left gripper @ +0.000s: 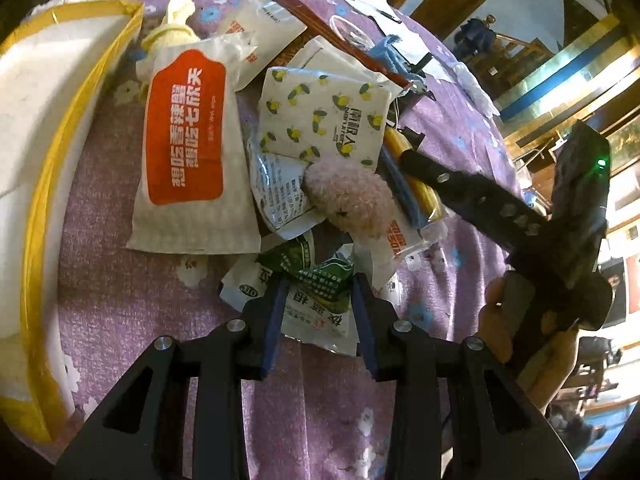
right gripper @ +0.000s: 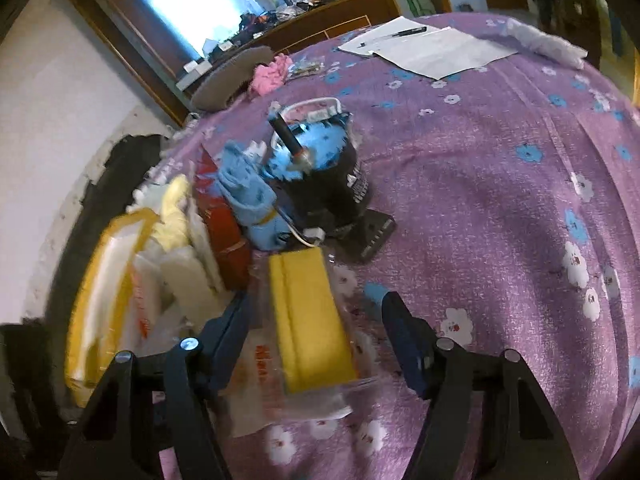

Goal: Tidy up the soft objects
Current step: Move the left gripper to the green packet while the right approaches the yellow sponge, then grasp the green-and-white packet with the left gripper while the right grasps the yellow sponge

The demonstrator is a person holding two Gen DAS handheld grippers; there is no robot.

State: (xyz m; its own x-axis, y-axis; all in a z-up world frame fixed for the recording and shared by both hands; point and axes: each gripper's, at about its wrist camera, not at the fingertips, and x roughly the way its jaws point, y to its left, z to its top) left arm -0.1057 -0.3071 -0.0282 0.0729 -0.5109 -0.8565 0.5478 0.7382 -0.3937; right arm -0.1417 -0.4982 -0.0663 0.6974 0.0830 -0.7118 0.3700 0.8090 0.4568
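Note:
My left gripper (left gripper: 320, 280) is shut on a crumpled green-and-white packet (left gripper: 316, 300), at the near edge of a pile on the purple flowered cloth (left gripper: 120, 280). Behind it in the pile are a pink fluffy plush (left gripper: 348, 196), a lemon-print tissue pack (left gripper: 324, 120) and a white pouch with a red label (left gripper: 188, 152). In the right wrist view, my right gripper (right gripper: 315, 298) stands open around a yellow sponge in a clear wrapper (right gripper: 308, 320). Neither pad presses on it. From the left wrist view, the right gripper (left gripper: 416, 164) reaches into the pile's right side, held by a hand (left gripper: 496, 320).
A white box with a yellow rim (left gripper: 40, 160) stands at the left. A yellow cloth (left gripper: 176, 20) lies beyond the pouch. A blue cloth (right gripper: 248, 192), a black pot with blue stuffing (right gripper: 324, 168), a red box (right gripper: 224, 220) and papers with a pen (right gripper: 424, 48) lie farther off.

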